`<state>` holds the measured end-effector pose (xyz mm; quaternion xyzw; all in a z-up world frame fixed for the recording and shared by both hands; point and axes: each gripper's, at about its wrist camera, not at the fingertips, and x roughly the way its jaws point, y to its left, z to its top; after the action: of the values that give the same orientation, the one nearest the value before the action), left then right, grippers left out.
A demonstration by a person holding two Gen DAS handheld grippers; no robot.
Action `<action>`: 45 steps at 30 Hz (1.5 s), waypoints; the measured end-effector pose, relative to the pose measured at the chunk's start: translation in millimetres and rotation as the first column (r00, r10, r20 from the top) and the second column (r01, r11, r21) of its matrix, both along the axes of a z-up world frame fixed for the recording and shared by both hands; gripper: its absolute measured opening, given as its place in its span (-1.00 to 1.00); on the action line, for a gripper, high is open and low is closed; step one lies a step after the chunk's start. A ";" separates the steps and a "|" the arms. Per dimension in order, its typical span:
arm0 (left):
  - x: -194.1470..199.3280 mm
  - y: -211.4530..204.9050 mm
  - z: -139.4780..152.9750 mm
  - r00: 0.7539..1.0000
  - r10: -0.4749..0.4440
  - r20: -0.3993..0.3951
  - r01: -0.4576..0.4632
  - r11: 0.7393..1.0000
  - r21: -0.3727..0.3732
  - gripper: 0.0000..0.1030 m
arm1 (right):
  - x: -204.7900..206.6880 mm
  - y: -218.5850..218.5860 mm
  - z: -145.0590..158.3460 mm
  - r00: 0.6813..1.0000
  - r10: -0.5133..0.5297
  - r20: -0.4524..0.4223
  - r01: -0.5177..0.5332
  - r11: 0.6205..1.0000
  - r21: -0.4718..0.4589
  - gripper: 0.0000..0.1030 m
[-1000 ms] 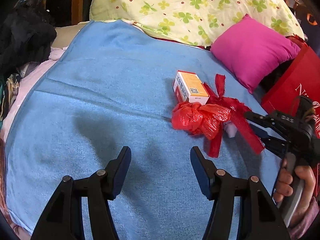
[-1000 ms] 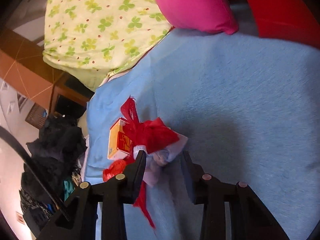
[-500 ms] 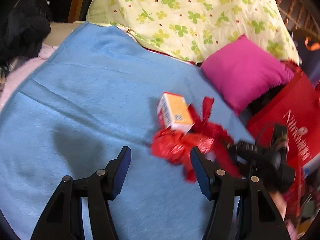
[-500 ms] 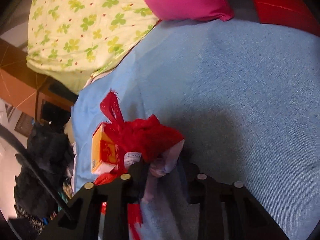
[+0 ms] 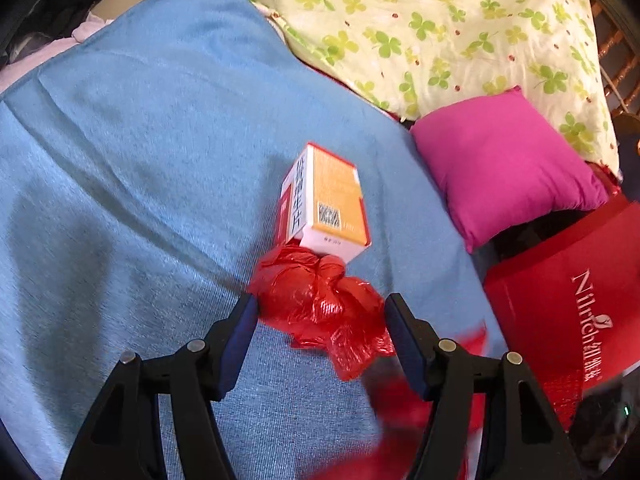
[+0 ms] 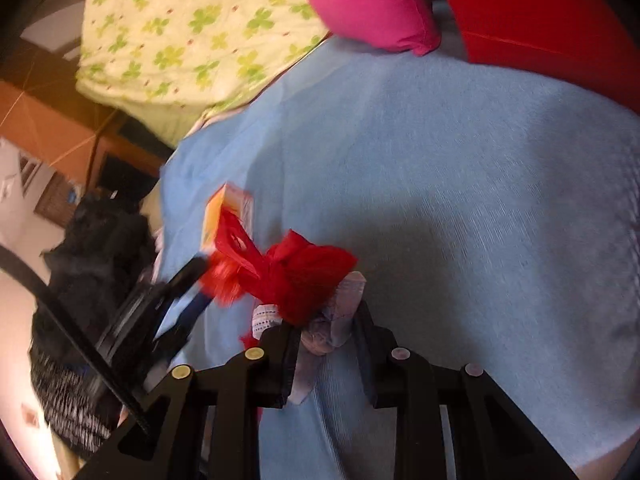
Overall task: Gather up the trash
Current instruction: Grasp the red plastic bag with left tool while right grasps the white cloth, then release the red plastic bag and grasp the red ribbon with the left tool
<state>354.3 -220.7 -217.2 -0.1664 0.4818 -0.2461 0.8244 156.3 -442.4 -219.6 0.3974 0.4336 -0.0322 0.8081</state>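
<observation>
- Trash lies in two lots on the blue blanket [image 5: 152, 152] of the bed: a crumpled red bag [image 5: 320, 304] with a box [image 5: 326, 200] touching its far side, and a second red bundle [image 6: 304, 276] with pale tissue [image 6: 336, 320] under it.
- Right gripper [image 6: 326, 344]: jaws clamped together on the tissue and the lower edge of the red bundle; most of that wad sticks out past the fingertips.
- Left gripper [image 5: 320, 320]: jaws apart, having just opened a little wider, one on each side of the red bag; the pads do not look to be pressing on it.
- Red paper carrier bag [image 5: 568, 312] stands at the bed's edge, by the pink cushion [image 5: 508, 164]; likely the place for the trash.
- Risks, as I judge them:
  - Thin plastic is slippery and springy, so a shallow pinch could shed the tissue on the way.
  - Closing the left jaws on only a fold may tear or stretch the bag rather than lift it.
  - The box leans on the bag; pulling the bag could tip it or drag it along.
  - A loose red strip [image 6: 234, 240] trails toward the left gripper and may snag.
</observation>
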 end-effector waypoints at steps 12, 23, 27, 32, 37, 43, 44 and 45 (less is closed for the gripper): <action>-14.3 36.2 -3.1 1.000 -0.020 -0.021 0.020 1.000 0.007 -0.52 | -15.6 13.6 25.1 0.986 0.076 0.151 -0.068 0.996 -0.060 -0.46; -53.2 91.4 26.6 0.976 -0.218 0.024 0.213 0.968 0.128 -0.38 | -1.2 30.5 29.3 0.975 0.101 0.200 -0.093 0.994 -0.048 -0.47; -52.6 100.0 35.4 0.982 -0.180 0.064 0.164 0.966 0.199 -0.07 | -9.5 21.2 31.3 0.978 0.044 0.204 -0.030 0.997 -0.073 -0.47; -57.8 97.2 55.9 0.976 -0.139 0.170 0.110 0.979 0.169 -0.04 | -14.3 13.0 30.8 0.993 -0.072 0.094 0.095 0.959 -0.267 -0.47; -76.7 55.2 62.7 0.941 -0.245 0.232 0.212 0.964 0.160 0.12 | -7.5 -5.8 4.0 0.991 -0.118 -0.063 0.101 0.971 -0.218 -0.46; -96.2 0.0 52.9 0.900 -0.366 0.237 0.321 0.924 0.205 0.29 | -20.1 -21.5 17.4 0.984 -0.179 -0.001 0.176 0.968 -0.178 -0.44; -97.5 -8.2 49.3 0.896 -0.381 0.231 0.338 0.919 0.205 0.32 | -20.7 -20.1 21.8 0.986 -0.169 0.012 0.168 0.967 -0.193 -0.44; -98.4 -15.1 45.3 0.892 -0.392 0.225 0.348 0.913 0.210 0.35 | -21.5 -20.4 23.1 0.986 -0.163 0.021 0.164 0.965 -0.204 -0.44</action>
<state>255.9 -235.8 -171.9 0.0313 0.4097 -0.3783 0.8294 134.7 -462.8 -196.5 0.3466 0.3918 -0.1425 0.8402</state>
